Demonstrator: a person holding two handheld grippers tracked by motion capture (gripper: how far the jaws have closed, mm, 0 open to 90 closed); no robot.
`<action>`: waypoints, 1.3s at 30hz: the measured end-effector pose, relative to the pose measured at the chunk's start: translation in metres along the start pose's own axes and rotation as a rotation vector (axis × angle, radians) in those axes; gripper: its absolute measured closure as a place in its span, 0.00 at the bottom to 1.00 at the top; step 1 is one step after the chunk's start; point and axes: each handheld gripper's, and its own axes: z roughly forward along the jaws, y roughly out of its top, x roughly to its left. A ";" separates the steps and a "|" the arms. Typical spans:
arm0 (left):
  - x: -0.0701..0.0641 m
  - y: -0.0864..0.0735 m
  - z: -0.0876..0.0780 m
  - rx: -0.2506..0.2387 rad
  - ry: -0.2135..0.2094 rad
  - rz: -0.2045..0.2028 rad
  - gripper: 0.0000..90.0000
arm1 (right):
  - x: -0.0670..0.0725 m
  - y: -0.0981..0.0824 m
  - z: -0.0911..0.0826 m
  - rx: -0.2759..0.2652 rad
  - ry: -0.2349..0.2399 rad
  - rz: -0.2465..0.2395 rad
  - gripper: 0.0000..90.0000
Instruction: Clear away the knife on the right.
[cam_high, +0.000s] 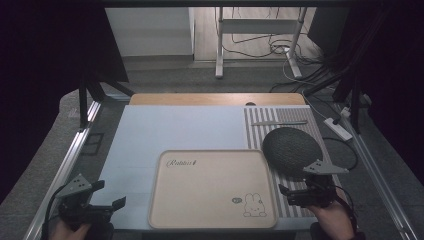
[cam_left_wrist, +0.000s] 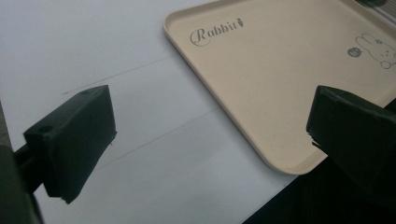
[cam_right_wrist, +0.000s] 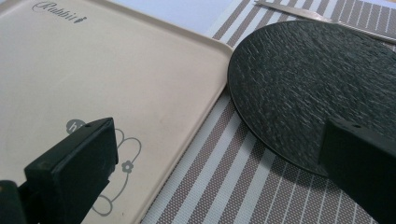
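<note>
Beige tray (cam_high: 212, 187) sits at the near middle of the table, printed with "Rabbit" lettering and a rabbit drawing, nothing on it. Black round plate (cam_high: 291, 150) just right of the tray's far right corner, on a striped mat (cam_high: 260, 127). Thin grey utensil (cam_high: 279, 122) lies on the mat, farther back. Left gripper (cam_high: 111, 194) near left, off the tray's near left corner, jaws wide, holding nothing. Right gripper (cam_high: 286, 194) at the tray's near right edge, jaws wide, holding nothing.
</note>
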 end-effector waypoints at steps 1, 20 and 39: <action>0.000 0.000 0.000 0.000 -0.001 -0.002 0.02 | -0.001 0.001 0.001 0.001 0.010 0.005 0.00; 0.001 0.000 0.000 -0.003 -0.004 -0.006 0.02 | -0.012 0.012 0.023 0.002 0.027 -0.006 0.00; 0.001 0.000 0.000 -0.003 -0.005 -0.010 0.02 | -0.033 0.022 0.046 0.043 0.003 0.011 0.00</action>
